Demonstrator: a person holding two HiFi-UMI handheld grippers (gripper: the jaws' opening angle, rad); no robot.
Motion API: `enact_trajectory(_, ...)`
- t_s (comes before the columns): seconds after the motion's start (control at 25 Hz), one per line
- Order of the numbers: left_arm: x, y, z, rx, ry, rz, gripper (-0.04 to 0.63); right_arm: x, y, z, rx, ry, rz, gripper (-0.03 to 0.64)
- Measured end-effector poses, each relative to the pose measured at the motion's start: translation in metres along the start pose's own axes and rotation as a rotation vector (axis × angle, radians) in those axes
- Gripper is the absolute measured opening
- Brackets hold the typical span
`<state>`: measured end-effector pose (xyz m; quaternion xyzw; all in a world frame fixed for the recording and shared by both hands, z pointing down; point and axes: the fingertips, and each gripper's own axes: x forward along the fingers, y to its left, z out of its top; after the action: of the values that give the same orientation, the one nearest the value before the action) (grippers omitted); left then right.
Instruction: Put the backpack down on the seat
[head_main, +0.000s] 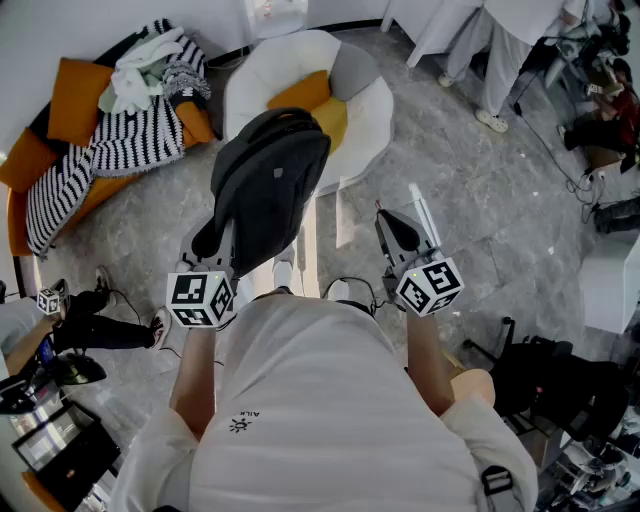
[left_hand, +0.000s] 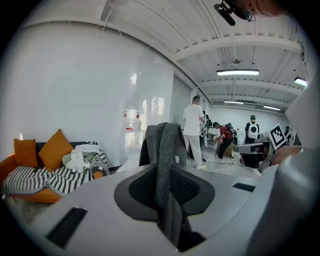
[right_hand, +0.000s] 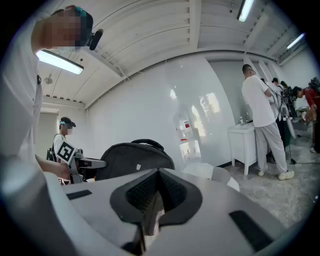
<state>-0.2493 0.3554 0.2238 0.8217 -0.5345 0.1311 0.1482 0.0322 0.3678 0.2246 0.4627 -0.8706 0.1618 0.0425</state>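
Observation:
The dark grey backpack (head_main: 268, 185) hangs in the air in front of me, over the floor just short of the white round seat (head_main: 375, 110), which has orange and grey cushions. My left gripper (head_main: 213, 238) is shut on the backpack's grey strap (left_hand: 163, 145), which runs up between its jaws in the left gripper view. My right gripper (head_main: 393, 224) is to the right of the bag, apart from it, with its jaws together and nothing held. In the right gripper view the backpack (right_hand: 131, 159) is to the left and the seat (right_hand: 206, 172) lies ahead.
An orange sofa (head_main: 70, 100) with a striped blanket and clothes is at the left. A seated person's legs (head_main: 110, 330) are at the lower left. Other people stand at a white table (head_main: 440, 25) at the back right. Cables and gear (head_main: 560, 380) crowd the right side.

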Motion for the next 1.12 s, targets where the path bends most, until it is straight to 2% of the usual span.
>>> enact_trajectory(0.2,-0.004,-0.005,-0.014,-0.009,0.029,-0.006,0.075,-0.009,0.011,-0.003,0.008,0.004,0.001,0.021)
enact_trajectory(0.4,-0.006,0.006,-0.012,-0.019,0.041,0.014,0.075,-0.012,0.010,-0.005,0.017,0.013,-0.013,0.021)
enact_trajectory(0.72,-0.001,0.017,-0.011,-0.031,0.046,0.004,0.075,-0.004,0.012,-0.008,0.063,0.017,-0.003,0.023)
enact_trajectory(1.12,0.017,0.036,-0.016,-0.020,0.075,-0.091,0.075,0.022,0.024,-0.002,0.073,0.015,-0.064,0.023)
